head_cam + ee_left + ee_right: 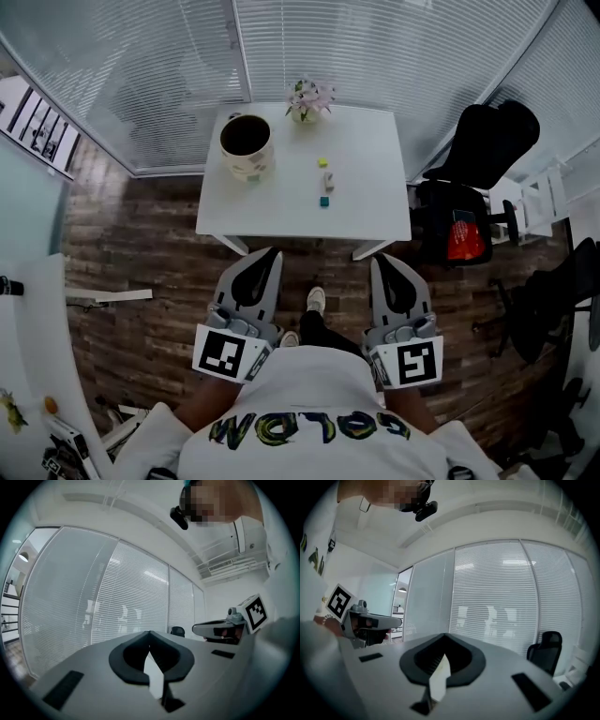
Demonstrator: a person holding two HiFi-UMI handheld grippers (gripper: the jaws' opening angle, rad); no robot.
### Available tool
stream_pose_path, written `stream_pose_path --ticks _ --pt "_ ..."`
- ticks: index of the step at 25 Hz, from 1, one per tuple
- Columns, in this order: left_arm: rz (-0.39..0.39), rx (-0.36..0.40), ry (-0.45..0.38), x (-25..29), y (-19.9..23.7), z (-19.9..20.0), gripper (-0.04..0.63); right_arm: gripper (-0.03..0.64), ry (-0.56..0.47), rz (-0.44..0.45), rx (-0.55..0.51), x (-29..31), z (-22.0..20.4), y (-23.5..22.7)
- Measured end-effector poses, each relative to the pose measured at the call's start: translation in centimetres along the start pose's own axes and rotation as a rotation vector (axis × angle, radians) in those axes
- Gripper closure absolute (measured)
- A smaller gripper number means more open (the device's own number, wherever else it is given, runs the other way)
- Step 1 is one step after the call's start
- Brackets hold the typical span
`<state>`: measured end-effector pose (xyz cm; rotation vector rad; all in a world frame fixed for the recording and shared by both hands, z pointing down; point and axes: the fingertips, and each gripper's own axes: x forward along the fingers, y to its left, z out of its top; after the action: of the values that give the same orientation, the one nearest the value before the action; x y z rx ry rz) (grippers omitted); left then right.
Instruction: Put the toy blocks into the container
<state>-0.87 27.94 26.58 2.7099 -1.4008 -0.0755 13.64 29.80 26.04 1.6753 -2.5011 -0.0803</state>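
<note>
A person stands on a wooden floor (pixel 141 244), looking down and holding two tools close to the body, both pointing forward.

The left hand-held gripper (pixel 271 252) has its jaws pressed together with nothing between them. The right hand-held gripper (pixel 378 260) is likewise pressed together and empty. The two sit side by side, apart from each other, with the person's shoe (pixel 317 299) between them.

A white tabletop (pixel 281 202) lies ahead of both tools, well apart from their tips. On it, ahead of the left hand-held gripper and slightly to its left, stands the container (pixel 246 145), a round pale tub with a dark inside.

Three small toy blocks lie in a loose row ahead of the gap between the two tools, nearer the right one's side. The teal block (pixel 324 201) is closest to the tools, a pale block (pixel 328 180) is just beyond it, and a yellow block (pixel 322 161) is farthest.

A small flower pot (pixel 307 99) stands at the far edge. A black office chair (pixel 478 141) sits ahead and to the right of the right hand-held gripper. White blinds (pixel 375 47) fill the wall beyond.
</note>
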Motion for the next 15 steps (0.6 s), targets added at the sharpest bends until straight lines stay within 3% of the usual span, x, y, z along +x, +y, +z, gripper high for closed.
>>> stream_pose_path --ticks 15 --pt "0.025 0.016 -0.01 13.3 -0.1 0.8 0.588 0.607 -0.019 0.021 0.001 7.2 -0.2 -11.6"
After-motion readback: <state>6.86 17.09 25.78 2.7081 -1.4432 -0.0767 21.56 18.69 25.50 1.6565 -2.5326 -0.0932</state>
